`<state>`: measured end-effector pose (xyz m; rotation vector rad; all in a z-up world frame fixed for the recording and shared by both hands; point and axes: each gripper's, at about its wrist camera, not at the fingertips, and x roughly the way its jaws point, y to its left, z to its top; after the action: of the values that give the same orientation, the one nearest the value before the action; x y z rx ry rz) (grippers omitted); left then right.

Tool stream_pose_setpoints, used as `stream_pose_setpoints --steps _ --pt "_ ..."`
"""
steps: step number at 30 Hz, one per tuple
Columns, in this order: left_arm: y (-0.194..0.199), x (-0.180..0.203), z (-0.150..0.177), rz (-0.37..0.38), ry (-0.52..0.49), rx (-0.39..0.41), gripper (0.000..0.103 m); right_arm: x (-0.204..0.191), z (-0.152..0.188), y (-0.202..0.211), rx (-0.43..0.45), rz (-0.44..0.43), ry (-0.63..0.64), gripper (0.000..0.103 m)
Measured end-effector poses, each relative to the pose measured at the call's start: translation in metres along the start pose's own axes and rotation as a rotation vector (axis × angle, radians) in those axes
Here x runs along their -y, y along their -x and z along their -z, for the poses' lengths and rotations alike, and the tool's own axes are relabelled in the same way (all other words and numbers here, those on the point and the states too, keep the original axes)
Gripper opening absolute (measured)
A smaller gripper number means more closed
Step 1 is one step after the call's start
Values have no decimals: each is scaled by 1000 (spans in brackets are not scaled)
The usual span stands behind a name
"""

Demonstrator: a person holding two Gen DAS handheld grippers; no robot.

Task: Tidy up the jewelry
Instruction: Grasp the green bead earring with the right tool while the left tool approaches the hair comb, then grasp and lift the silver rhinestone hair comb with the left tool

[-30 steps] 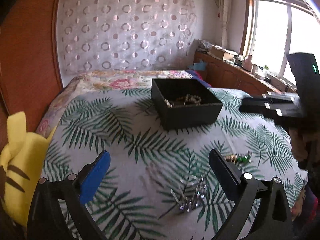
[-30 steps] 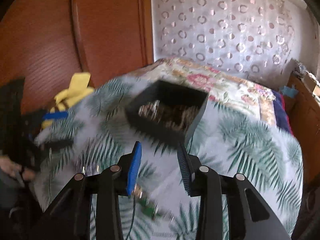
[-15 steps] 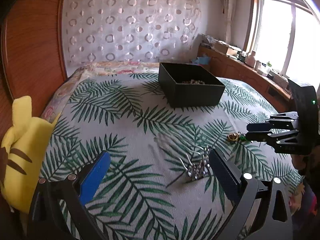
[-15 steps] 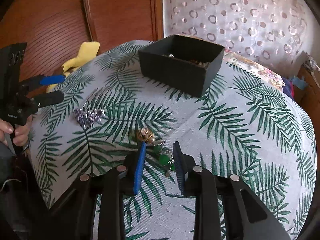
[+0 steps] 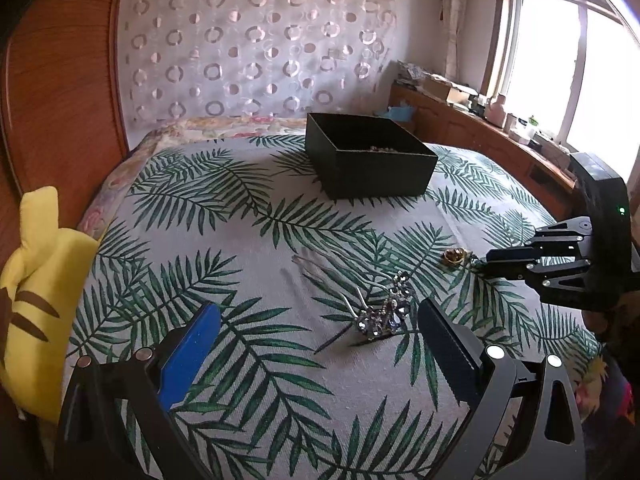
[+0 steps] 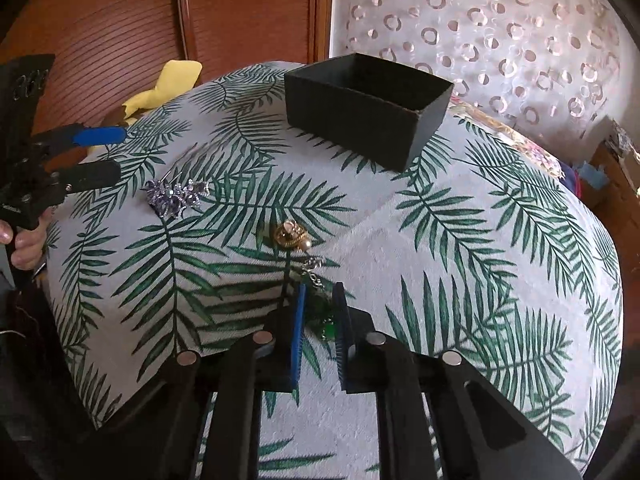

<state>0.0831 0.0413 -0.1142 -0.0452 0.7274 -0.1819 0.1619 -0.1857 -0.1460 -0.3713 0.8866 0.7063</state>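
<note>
A black open box (image 5: 370, 158) with jewelry inside stands at the far side of the leaf-print bedspread; it also shows in the right wrist view (image 6: 366, 108). A silver-purple hair comb (image 5: 382, 314) lies just ahead of my open left gripper (image 5: 318, 344), between its fingers' line; it also shows in the right wrist view (image 6: 174, 196). A gold brooch (image 6: 290, 234) with a chain lies ahead of my right gripper (image 6: 320, 312). A green bead piece (image 6: 322, 318) sits between the right gripper's narrowly parted fingers; contact is unclear.
A yellow plush toy (image 5: 34, 280) lies at the bed's left edge by the wooden headboard (image 5: 60, 80). A wooden counter with clutter (image 5: 480, 124) runs under the window on the right. The patterned curtain (image 5: 260, 48) hangs behind the bed.
Both grippers have dropped lower toward the bedspread. The right gripper's fingers have narrowed around the green piece. The left gripper has come closer to the hair comb.
</note>
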Motion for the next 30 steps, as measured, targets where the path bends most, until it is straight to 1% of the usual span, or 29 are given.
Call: stream_pose_setpoints --steps 6,13,19,20,21,23,27,30 --pt "-6 8 2 3 -11 -29 95 3 9 16 49 -9 -54 14" --pt "-17 18 2 16 -32 -66 95 3 8 34 103 -17 -79 14" --pt "-29 29 -5 21 -77 -88 95 0 8 39 117 -21 -73 14" --pt "-30 31 -6 18 -85 -92 93 -1 8 39 117 -20 -72 14" --pt "-32 33 -7 15 -91 -97 88 -1 9 39 118 -20 -71 14" --pt "-36 34 -9 10 -91 -111 86 -1 9 39 119 -22 -71 14" --pt "-45 36 -11 -12 -93 -132 86 -1 9 39 119 -21 -73 14" --pt "-53 38 -11 -16 -92 -152 86 -2 9 39 121 -20 -75 14"
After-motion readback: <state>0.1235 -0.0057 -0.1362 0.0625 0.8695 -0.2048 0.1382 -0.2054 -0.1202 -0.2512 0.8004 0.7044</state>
